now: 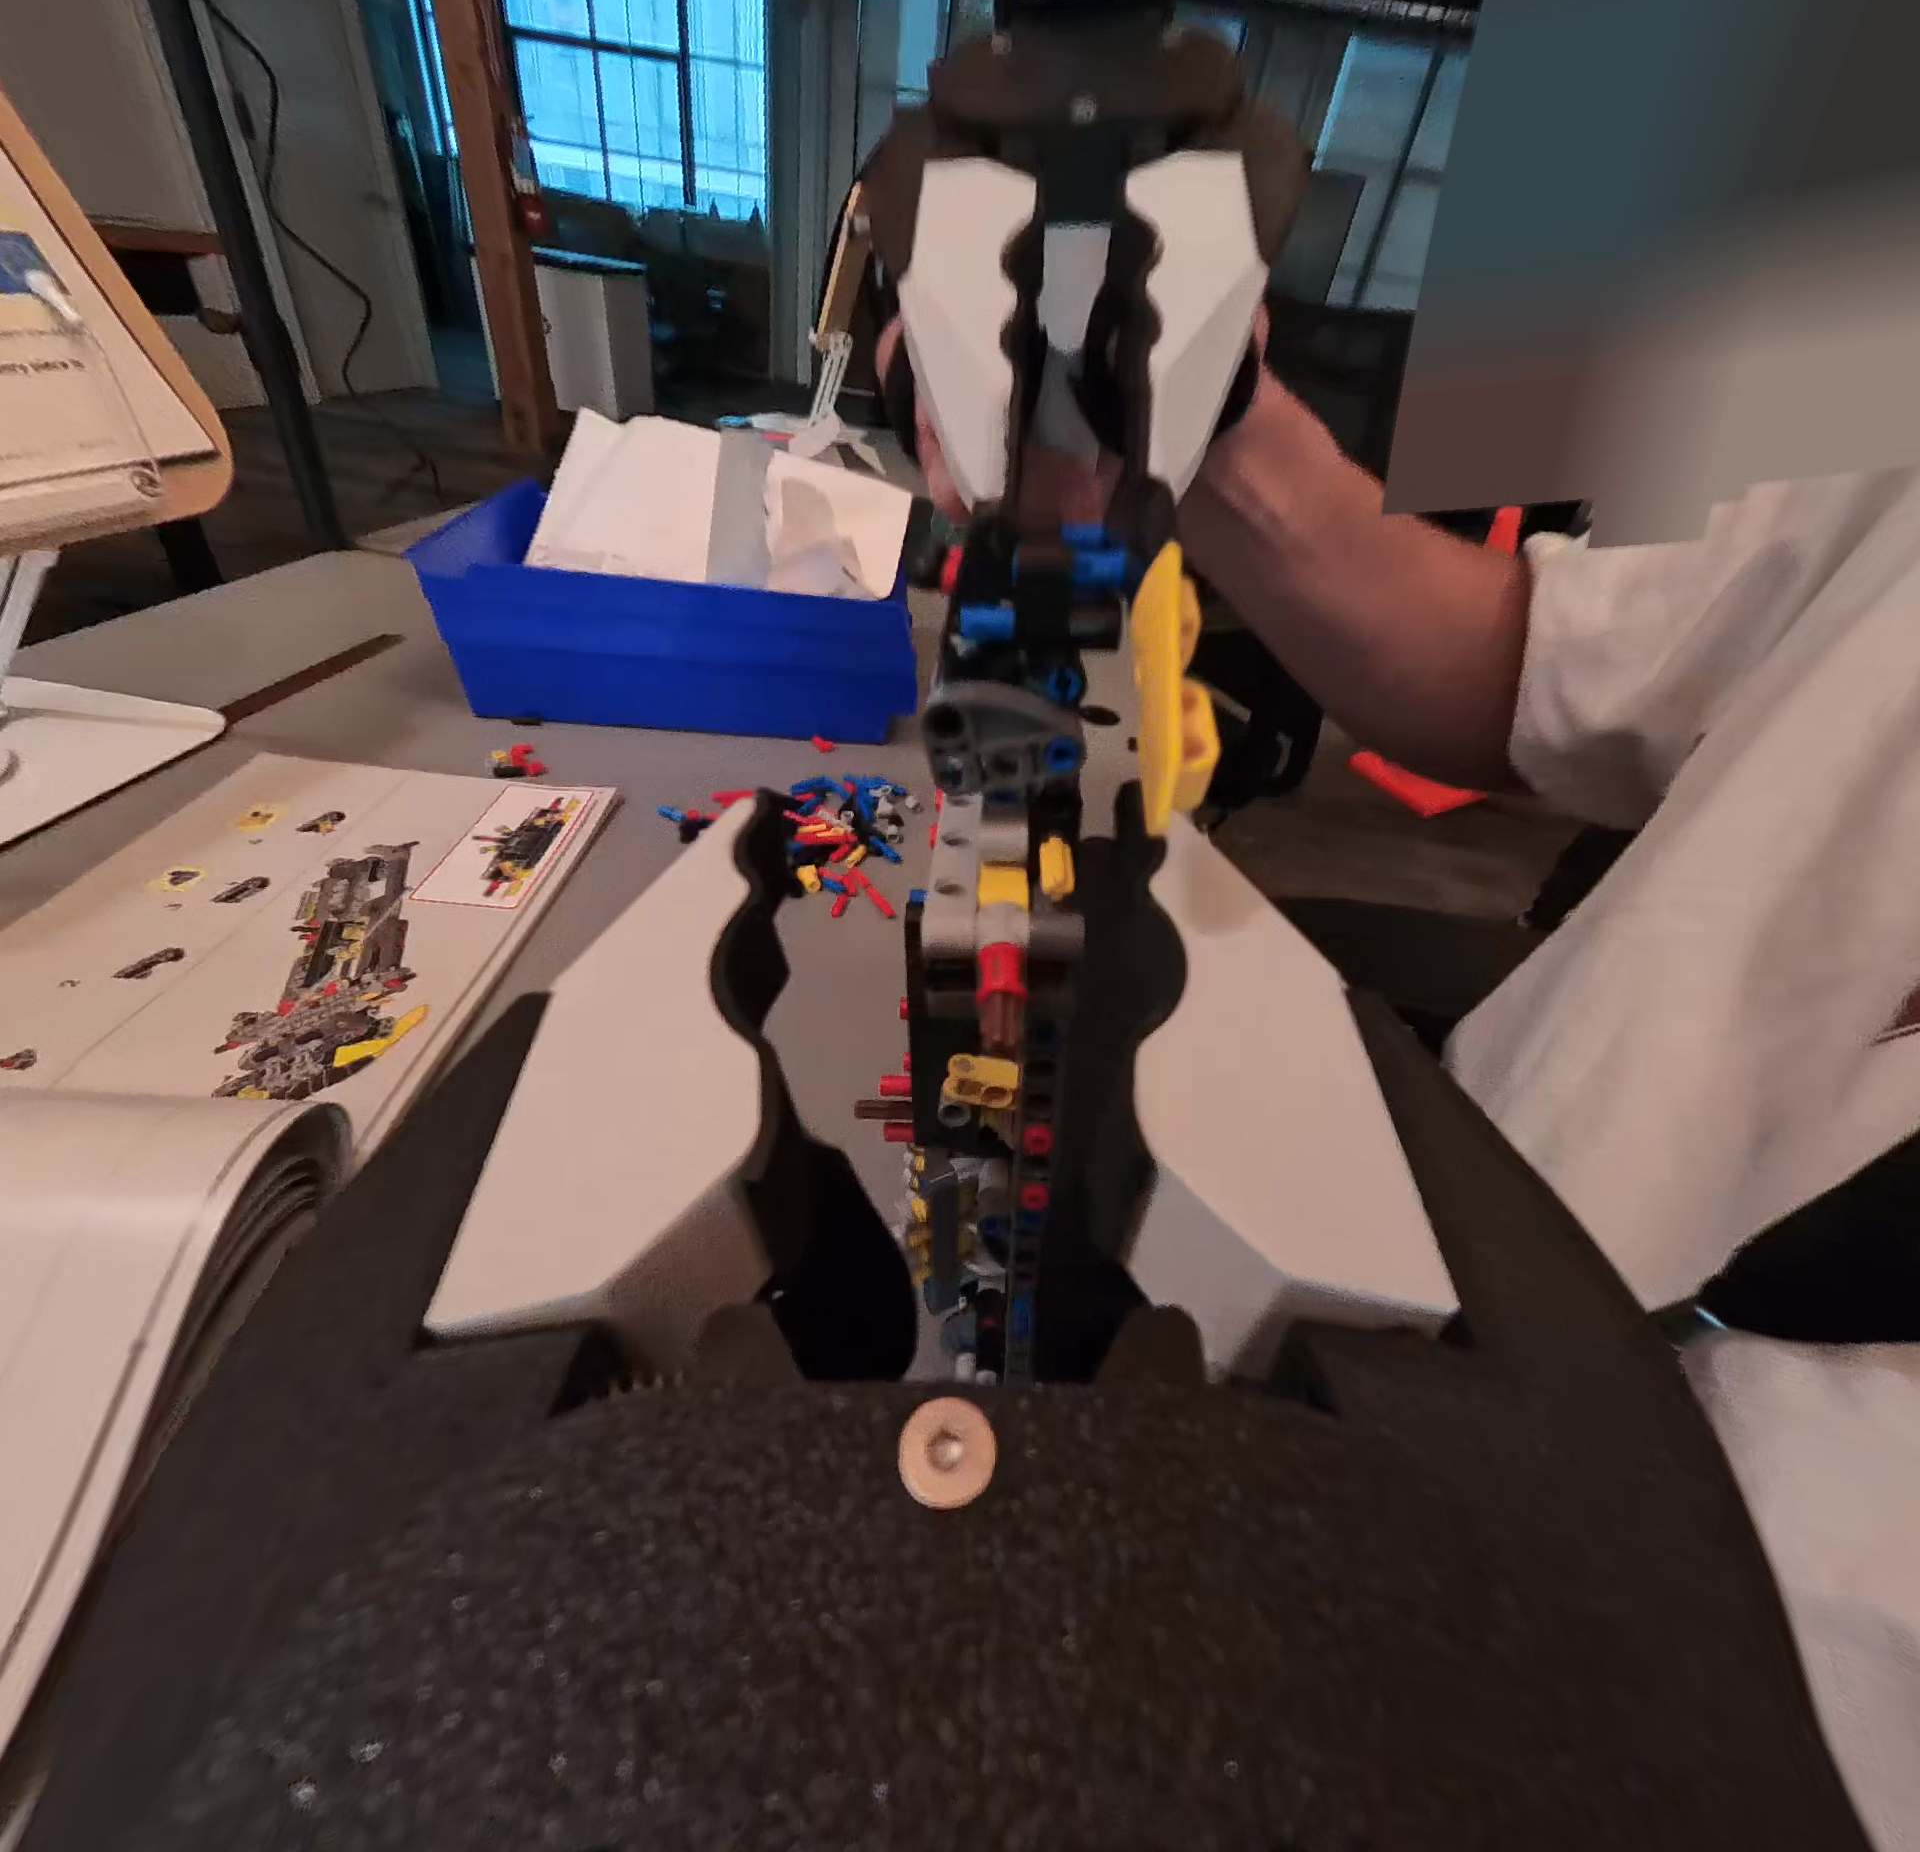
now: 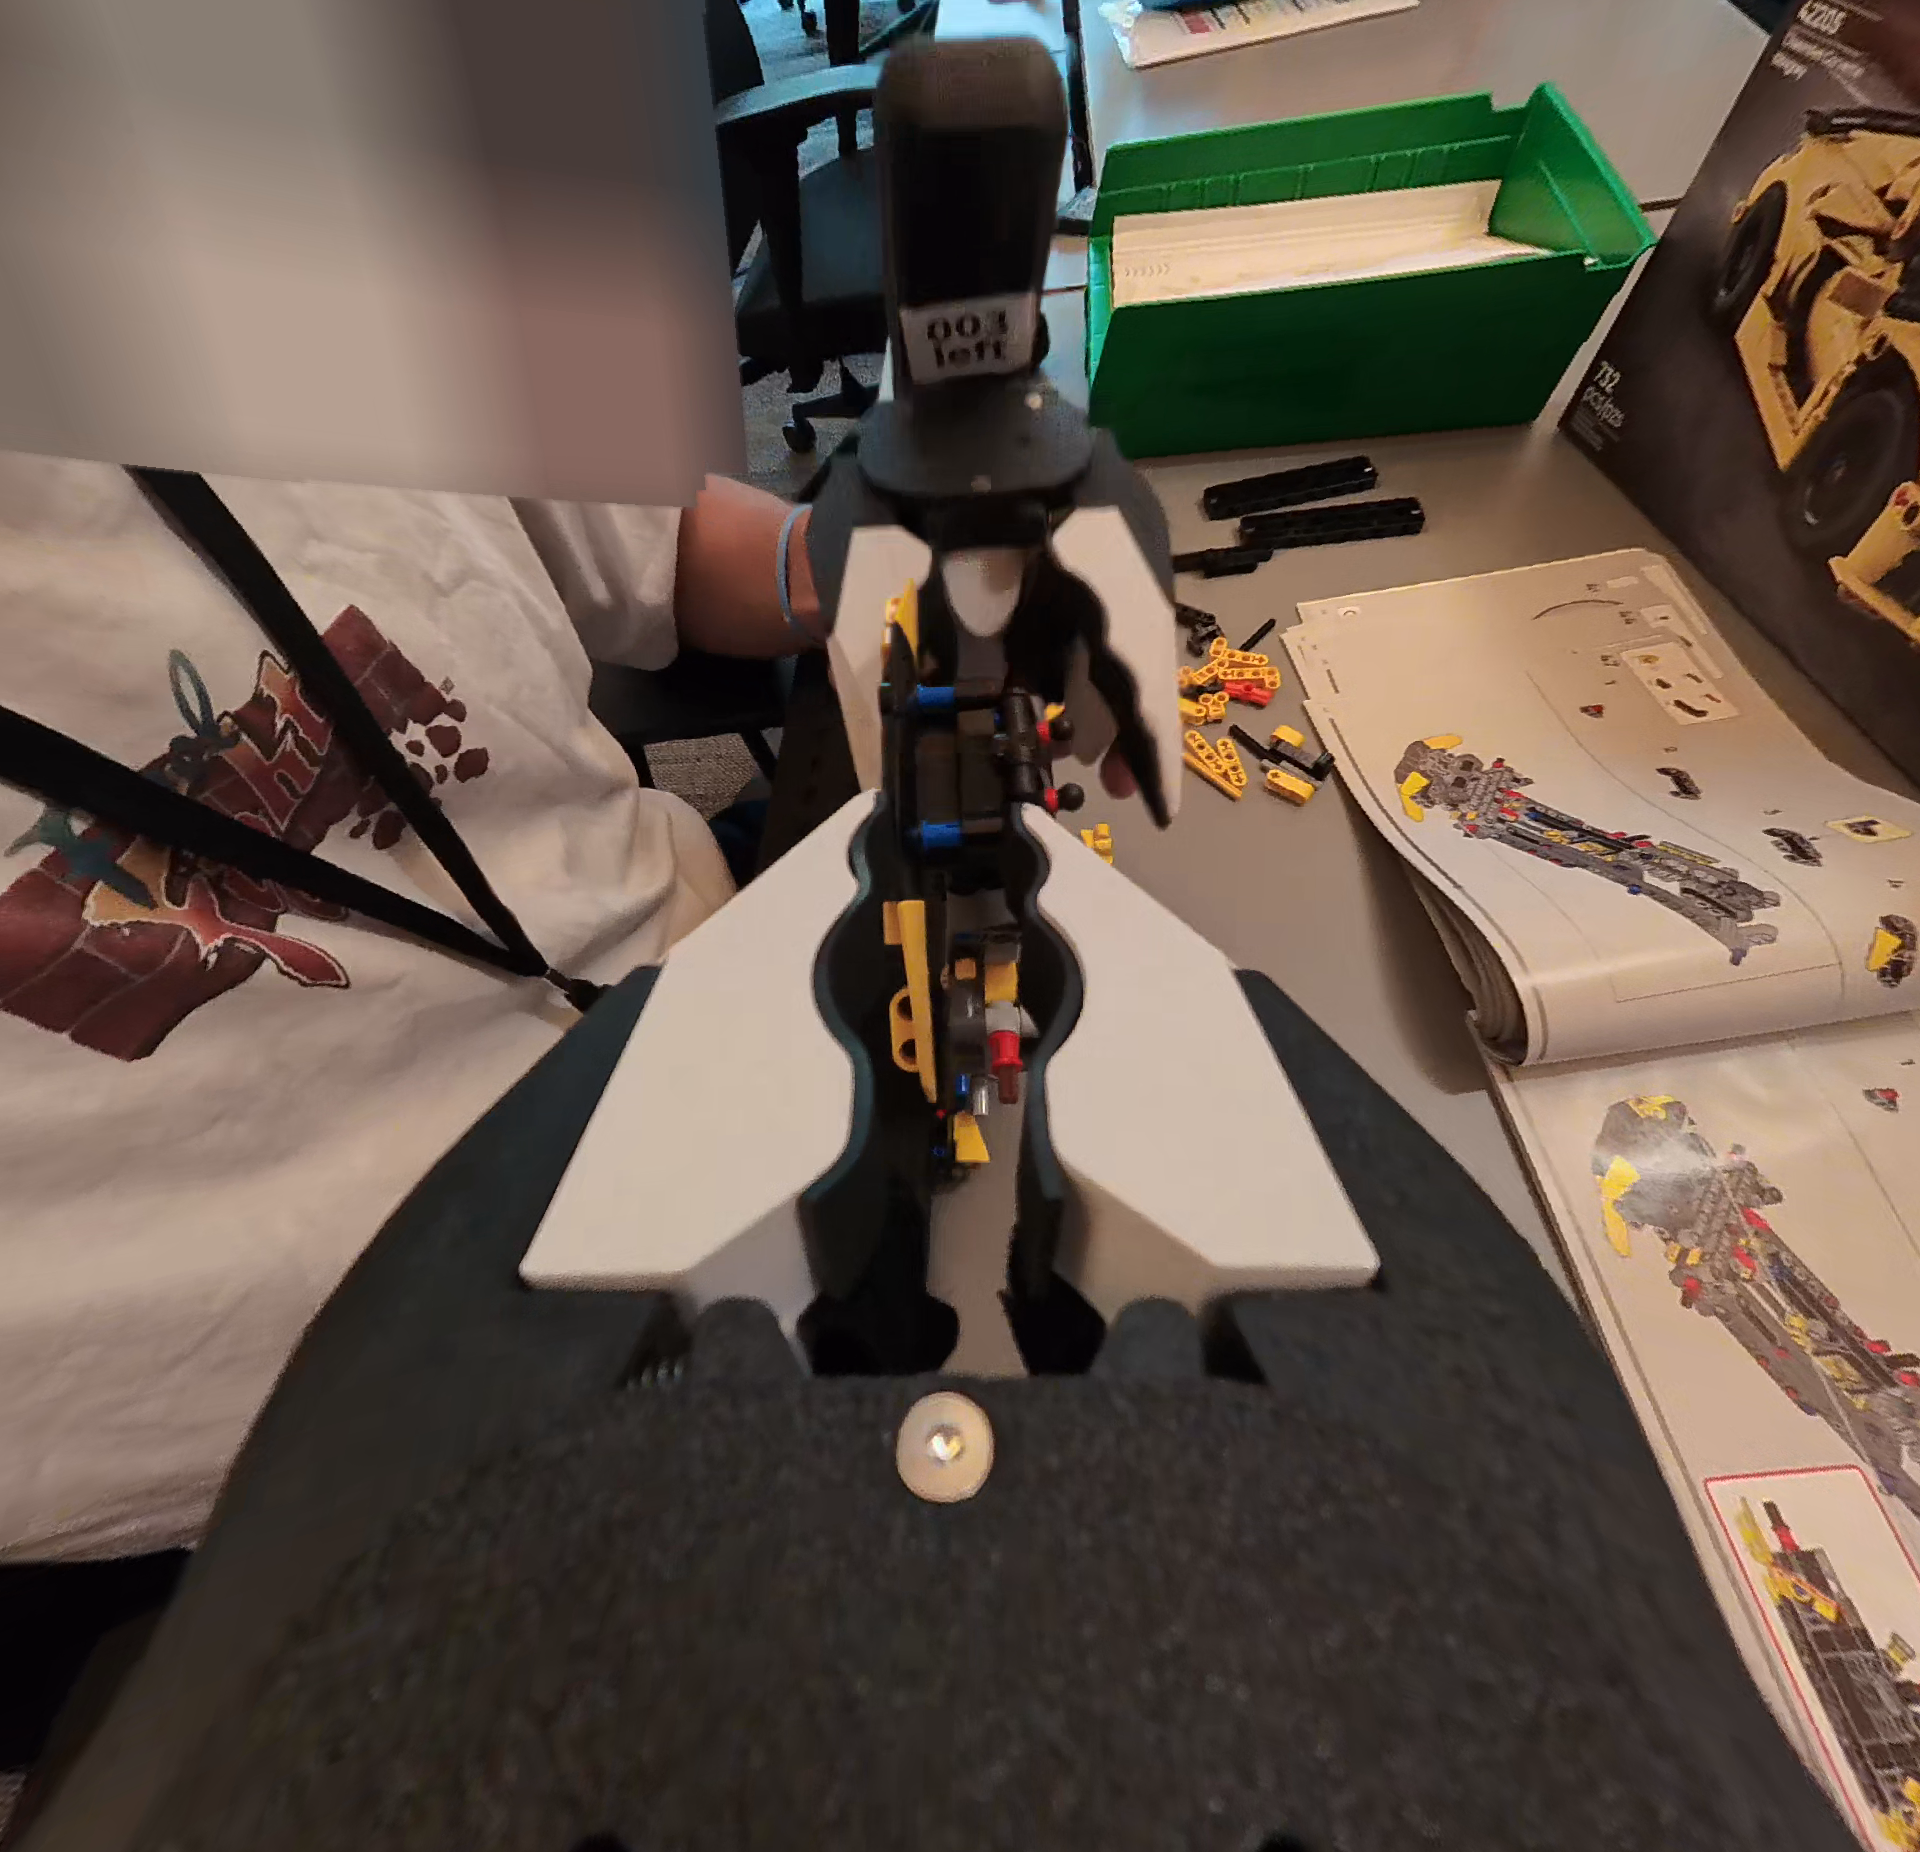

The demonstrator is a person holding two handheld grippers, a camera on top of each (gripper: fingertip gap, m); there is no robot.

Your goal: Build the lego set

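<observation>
A long black, grey and yellow lego assembly (image 1: 987, 971) with red and blue pins hangs in the air between my two grippers. My left gripper (image 1: 945, 826) is closed partway around its near end. The right finger presses on it, and a narrow gap shows at the left finger. My right gripper (image 1: 1039, 509) points back at me and pinches the far end, beside a yellow panel (image 1: 1164, 680). In the right wrist view the right gripper (image 2: 951, 815) is shut on the assembly (image 2: 966, 763). The left gripper (image 2: 1008, 789) holds the opposite end.
A blue bin (image 1: 665, 649) with white bags, a pile of small pins (image 1: 842, 836) and the open instruction booklet (image 1: 312, 919) lie on the grey table. A green bin (image 2: 1351, 348), black beams (image 2: 1309, 503), yellow pieces (image 2: 1226, 701) and the set's box (image 2: 1818, 348) are nearby. A person in a white shirt (image 2: 312, 971) sits close. The grippers' ends are close to 5 cm from one another.
</observation>
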